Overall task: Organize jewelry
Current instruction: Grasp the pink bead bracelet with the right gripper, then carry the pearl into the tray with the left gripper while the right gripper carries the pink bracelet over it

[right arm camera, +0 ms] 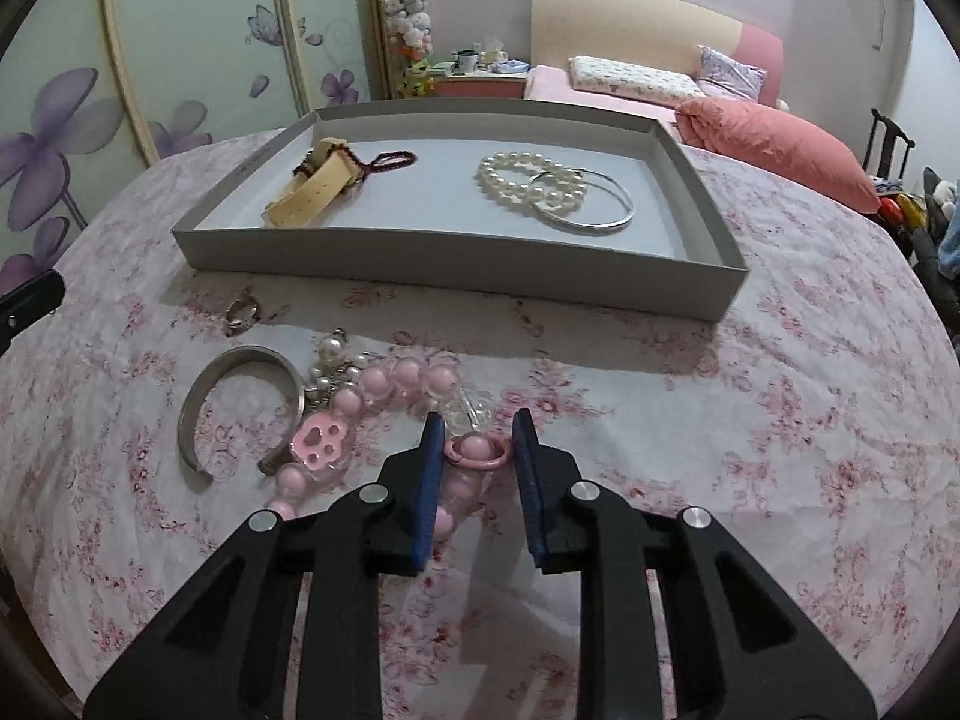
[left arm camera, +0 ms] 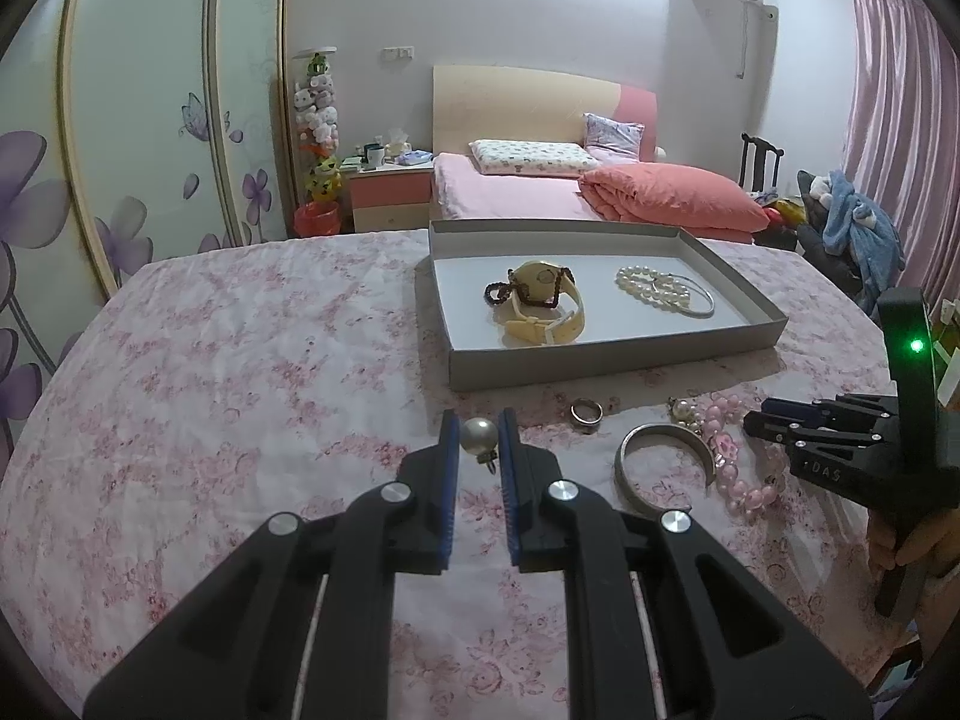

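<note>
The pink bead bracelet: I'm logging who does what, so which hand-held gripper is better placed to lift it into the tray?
Right. The right hand-held gripper already straddles the pink bead bracelet, while the left hand-held gripper is shut on a pearl earring, away from the beads.

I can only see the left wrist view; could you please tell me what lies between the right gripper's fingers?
Observer: Between the pads of the right gripper lies a pink ring, attached to the pink bead bracelet.
Operator: Thank you. Are both pads pressing on it?
Observer: Not yet; a narrow gap shows on the ring's right side.
Operator: Is anything just beyond the fingertips?
Observer: Yes, clear beads of the same strand.
</note>
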The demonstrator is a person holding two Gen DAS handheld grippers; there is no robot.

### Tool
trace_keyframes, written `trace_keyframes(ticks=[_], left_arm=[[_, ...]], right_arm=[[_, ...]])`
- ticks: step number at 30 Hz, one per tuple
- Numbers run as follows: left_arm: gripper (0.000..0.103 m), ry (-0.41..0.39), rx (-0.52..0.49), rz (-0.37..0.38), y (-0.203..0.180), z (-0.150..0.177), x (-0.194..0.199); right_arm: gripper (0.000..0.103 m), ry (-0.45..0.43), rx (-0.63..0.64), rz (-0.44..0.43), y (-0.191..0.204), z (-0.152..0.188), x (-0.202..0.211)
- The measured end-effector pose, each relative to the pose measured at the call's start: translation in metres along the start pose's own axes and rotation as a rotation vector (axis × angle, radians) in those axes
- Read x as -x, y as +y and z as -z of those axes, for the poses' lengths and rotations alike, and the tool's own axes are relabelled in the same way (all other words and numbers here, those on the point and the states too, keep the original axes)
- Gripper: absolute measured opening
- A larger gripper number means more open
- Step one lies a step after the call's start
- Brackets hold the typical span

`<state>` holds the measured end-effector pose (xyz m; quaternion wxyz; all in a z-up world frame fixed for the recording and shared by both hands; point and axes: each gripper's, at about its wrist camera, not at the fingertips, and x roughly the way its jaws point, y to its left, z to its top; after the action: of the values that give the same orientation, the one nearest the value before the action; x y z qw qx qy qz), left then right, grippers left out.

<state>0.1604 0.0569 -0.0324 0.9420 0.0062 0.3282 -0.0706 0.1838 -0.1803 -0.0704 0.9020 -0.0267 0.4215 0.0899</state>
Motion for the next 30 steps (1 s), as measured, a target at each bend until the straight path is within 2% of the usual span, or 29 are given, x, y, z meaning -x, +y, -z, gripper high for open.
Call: trace_keyframes(ticks=[3, 6, 14, 21, 30], left_arm=[[0.014, -0.015, 0.006, 0.001, 0.002, -0.001, 0.004], [0.014, -0.031, 0.014, 0.004, 0.004, -0.002, 0.008], [0.014, -0.079, 0.014, 0.014, -0.005, -0.006, 0.019], [0.014, -0.134, 0.017, 0.007, -0.015, -0.009, 0.029], [0.014, -0.233, 0.002, -0.022, -0.033, -0.012, 0.043]], right_arm=[[0.024, -0.051, -0.045, -0.013, -0.011, 0.002, 0.01], [0.024, -0.14, -0.064, -0.019, -0.018, 0.003, 0.03], [0.024, -0.349, -0.081, -0.043, -0.016, 0.0, 0.074], [0.024, -0.473, -0.108, -0.038, -0.013, -0.001, 0.094], [0.024, -0.615, -0.068, -0.013, 0.002, 0.0, 0.119]])
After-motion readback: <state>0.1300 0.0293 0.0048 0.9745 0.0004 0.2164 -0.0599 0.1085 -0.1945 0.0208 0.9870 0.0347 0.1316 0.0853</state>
